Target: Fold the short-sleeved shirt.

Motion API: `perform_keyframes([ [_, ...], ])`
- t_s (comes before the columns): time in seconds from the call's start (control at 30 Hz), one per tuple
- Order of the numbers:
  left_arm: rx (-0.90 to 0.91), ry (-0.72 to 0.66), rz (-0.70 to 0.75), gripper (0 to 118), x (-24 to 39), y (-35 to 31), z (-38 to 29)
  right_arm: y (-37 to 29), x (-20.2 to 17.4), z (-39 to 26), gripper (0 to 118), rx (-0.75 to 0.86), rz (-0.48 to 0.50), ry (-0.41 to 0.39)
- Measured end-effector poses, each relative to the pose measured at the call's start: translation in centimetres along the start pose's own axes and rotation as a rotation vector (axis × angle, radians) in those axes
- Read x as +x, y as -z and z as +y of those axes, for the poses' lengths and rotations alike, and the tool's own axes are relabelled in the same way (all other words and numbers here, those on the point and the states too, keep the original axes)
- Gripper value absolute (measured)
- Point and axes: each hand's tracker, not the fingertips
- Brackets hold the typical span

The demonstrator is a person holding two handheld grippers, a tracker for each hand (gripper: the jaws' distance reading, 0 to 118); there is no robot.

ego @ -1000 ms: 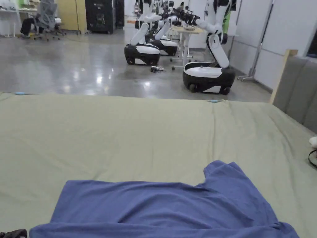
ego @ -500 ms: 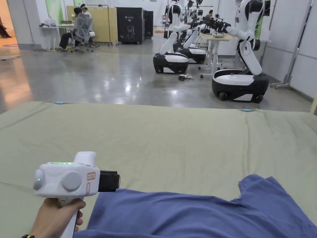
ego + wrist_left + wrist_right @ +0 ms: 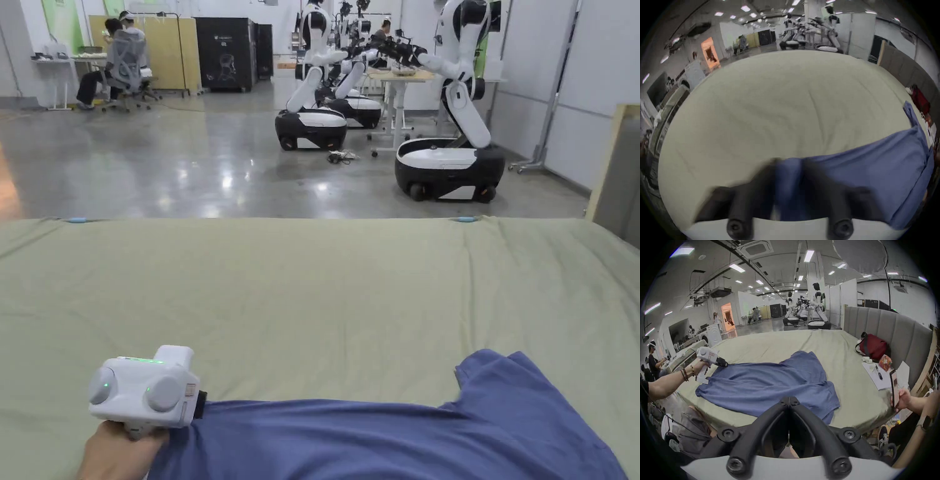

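The left gripper [image 3: 788, 164] is reaching the far-left corner of the blue shirt [image 3: 766, 382], lying near the bed's [image 3: 312, 294] near edge, jaws parted around cloth, needing one clean pinch; the right gripper [image 3: 788, 400] is waiting clenched, empty.

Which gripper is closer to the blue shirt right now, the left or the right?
Left. The left gripper is at the blue shirt, on its far left corner. The right gripper hangs back off the bed's near edge, jaws together, clear of the cloth.
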Motion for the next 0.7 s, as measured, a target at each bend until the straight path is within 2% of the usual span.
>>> perform_keyframes([
  [0.03, 0.024, 0.016, 0.033, 0, 0.4, -0.6, 0.3, 0.1, 0.0, 0.0, 2, -0.008, -0.002, -0.001],
  [0.13, 0.022, -0.002, -0.001, 0, 0.3, -1.3, -0.1, 0.8, 0.2, 0.3, 2, -0.021, 0.0, -0.024],
  [0.23, 0.04, -0.036, -0.046, 0, 0.1, -1.8, 0.0, 2.4, 0.4, 2.7, 2, -0.007, 0.018, -0.087],
  [0.33, 0.054, -0.015, -0.058, 0, 0.4, -2.7, 0.0, 6.6, 1.3, 6.3, 5, -0.004, -0.047, -0.132],
  [0.37, 0.052, -0.009, -0.06, 0, 0.4, -2.8, 0.0, 8.7, 1.7, 7.5, 15, -0.034, -0.06, -0.154],
  [0.4, 0.059, 0.003, -0.056, 0, 0.3, -2.9, 0.0, 11.1, 2.4, 8.6, 37, -0.057, -0.071, -0.168],
  [0.43, 0.062, 0.007, -0.062, 0, 0.8, -3.8, -0.1, 13.1, 3.2, 9.2, 72, -0.068, -0.074, -0.157],
  [0.47, 0.066, 0.005, -0.07, 0, 0.9, -4.1, -0.2, 15.9, 4.2, 10.0, 88, -0.128, -0.082, -0.144],
  [0.6, 0.08, 0.0, -0.091, 0, 1.3, -5.0, -0.2, 26.2, 8.4, 11.2, 89, -0.296, -0.124, -0.054],
  [0.7, 0.073, 0.02, -0.087, 0, 1.5, -5.2, -0.2, 31.5, 10.5, 10.7, 89, -0.397, -0.177, -0.053],
])
